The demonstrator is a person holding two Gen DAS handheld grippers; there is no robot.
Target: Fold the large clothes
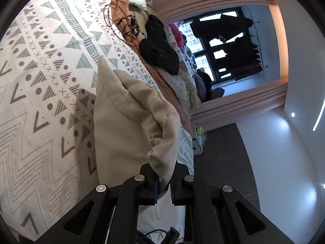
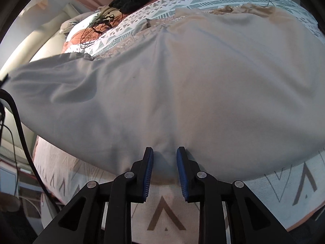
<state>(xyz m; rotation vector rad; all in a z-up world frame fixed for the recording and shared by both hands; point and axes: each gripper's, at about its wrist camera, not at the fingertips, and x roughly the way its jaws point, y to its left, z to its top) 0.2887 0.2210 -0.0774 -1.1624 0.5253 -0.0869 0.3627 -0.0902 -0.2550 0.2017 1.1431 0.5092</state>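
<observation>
Beige cloth, a large garment (image 2: 182,93), spread wide across the patterned bedspread (image 1: 40,65) and filling the middle of the right wrist view. Barely begun, by the look of it: no finished fold visible, most of the fabric lying flat with soft wrinkles. One corner or edge of it lifted and bunched, running up from the lower middle of the left wrist view, pinched tight in the left gripper (image 1: 164,185), fabric clamped between the blue pads. Right gripper (image 2: 164,174) at the lower middle of its view, straddling the near hem of the garment, part open, the cloth lying between the blue pads with small gaps on each side, so probably not gripped. Left to do, as a judgement: carrying the lifted part across, laying it down, smoothing, then further folds.

Around: a black knitted garment (image 1: 160,46) and a tangle of thin black cables (image 1: 126,24) towards the upper middle of the left view, on the far part of the bed, well apart from the beige cloth. Cables likely the one snag risk if the fold sweeps that far. Pink curtains (image 1: 203,2) and a dark window (image 1: 223,46) beyond.
</observation>
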